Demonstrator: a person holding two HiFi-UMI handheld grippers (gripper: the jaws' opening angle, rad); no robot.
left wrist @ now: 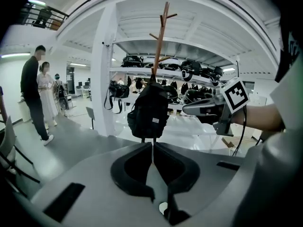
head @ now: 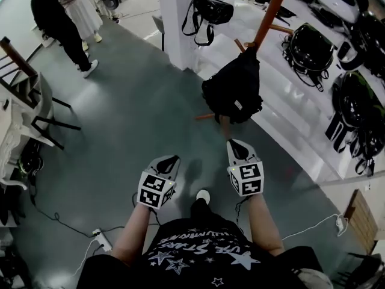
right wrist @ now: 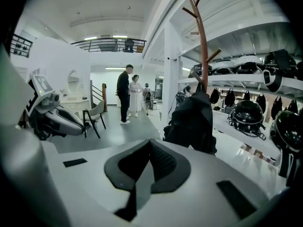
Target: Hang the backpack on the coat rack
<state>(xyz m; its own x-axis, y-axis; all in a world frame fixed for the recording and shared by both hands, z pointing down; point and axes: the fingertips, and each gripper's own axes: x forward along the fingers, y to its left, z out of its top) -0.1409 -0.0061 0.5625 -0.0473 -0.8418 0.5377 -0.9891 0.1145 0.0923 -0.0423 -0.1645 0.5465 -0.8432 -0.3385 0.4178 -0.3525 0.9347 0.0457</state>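
Observation:
The black backpack (head: 233, 89) hangs from a peg of the brown wooden coat rack (head: 269, 11); it also shows as the backpack (left wrist: 149, 110) on the rack (left wrist: 162, 37) and as the backpack (right wrist: 194, 119) on the rack (right wrist: 203, 41). My left gripper (head: 174, 159) is shut and empty, well short of the bag. My right gripper (head: 233, 142) is shut with nothing in it, just below the bag's bottom. In the left gripper view the jaws meet at the left gripper (left wrist: 152, 148); in the right gripper view they meet at the right gripper (right wrist: 149, 148).
White shelving (head: 301, 107) with several black helmets and bags runs along the right. A white pillar (head: 177, 17) stands behind the rack. Two people (head: 66, 17) stand at the far left, chairs (head: 24, 95) at the left edge. Cables and a power strip (head: 101, 239) lie on the grey floor.

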